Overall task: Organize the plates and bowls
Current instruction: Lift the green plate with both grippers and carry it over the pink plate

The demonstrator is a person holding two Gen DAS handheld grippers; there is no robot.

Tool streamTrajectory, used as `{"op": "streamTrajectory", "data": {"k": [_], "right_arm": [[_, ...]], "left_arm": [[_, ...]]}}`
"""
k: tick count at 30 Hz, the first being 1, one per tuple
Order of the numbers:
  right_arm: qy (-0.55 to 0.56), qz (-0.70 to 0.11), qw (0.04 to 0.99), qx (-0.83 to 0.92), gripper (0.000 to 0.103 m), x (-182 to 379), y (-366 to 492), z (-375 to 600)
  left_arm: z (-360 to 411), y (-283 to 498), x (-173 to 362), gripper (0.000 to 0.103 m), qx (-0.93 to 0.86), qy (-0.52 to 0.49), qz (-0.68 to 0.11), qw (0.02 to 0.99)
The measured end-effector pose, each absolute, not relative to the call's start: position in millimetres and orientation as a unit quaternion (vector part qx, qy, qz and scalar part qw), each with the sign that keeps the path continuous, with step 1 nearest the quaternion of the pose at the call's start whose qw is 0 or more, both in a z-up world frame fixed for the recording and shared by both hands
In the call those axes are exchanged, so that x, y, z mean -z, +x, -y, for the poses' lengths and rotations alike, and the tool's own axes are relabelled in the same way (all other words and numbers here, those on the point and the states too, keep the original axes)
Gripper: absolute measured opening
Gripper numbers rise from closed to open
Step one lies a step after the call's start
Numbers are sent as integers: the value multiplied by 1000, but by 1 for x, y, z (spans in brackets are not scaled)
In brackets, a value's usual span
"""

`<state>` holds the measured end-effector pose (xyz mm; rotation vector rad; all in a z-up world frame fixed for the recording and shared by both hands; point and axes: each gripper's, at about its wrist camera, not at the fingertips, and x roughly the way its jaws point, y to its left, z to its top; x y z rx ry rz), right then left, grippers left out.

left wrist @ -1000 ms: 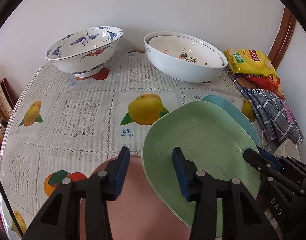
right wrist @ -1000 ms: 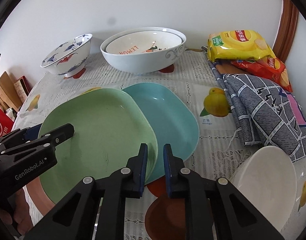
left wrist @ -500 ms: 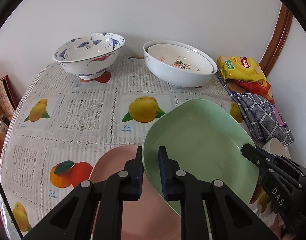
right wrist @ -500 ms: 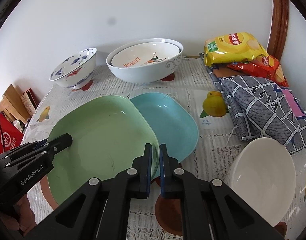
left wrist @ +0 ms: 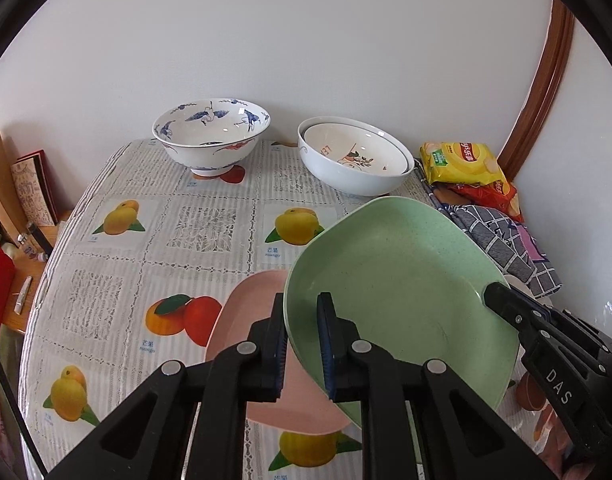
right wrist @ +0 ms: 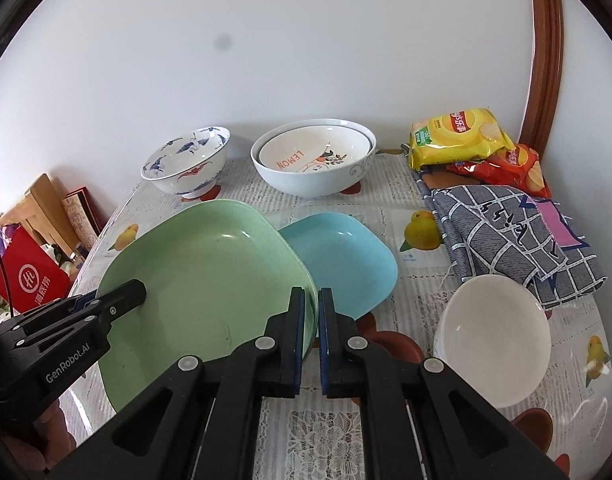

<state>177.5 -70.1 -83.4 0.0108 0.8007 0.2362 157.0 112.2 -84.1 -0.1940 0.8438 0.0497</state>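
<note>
Both grippers hold the green plate (left wrist: 401,280) in the air above the table. My left gripper (left wrist: 302,344) is shut on its left rim; my right gripper (right wrist: 311,332) is shut on its right rim, and the plate also shows in the right wrist view (right wrist: 202,280). A pink plate (left wrist: 254,340) lies on the table under the green one. A blue plate (right wrist: 345,260) lies to the right. A blue-and-white patterned bowl (left wrist: 212,132) and two nested white bowls (left wrist: 353,156) stand at the back. A small white bowl (right wrist: 493,340) sits at front right.
Yellow and red chip bags (right wrist: 457,136) and a checked grey cloth (right wrist: 509,232) lie at the table's right side by the wall. The fruit-print tablecloth (left wrist: 146,240) covers the table. Red packaging and boxes (right wrist: 26,280) sit beyond the left edge.
My left gripper closed on the green plate's rim. Both grippers lifted the plate up off the pink and blue plates; the table now looks further away.
</note>
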Motion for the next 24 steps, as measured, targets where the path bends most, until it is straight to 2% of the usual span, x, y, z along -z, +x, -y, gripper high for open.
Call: {"op": "streamTrajectory", "data": {"k": [11,24], "right_arm": [[9,-368,923,-107,6,58,129,79],[10,-364,924,-114,6,57,105,78]], "left_arm": [[-103,113,65,14,-19,-97,-394,914],[-106,87,66,14,-29,-98,-392,914]]}}
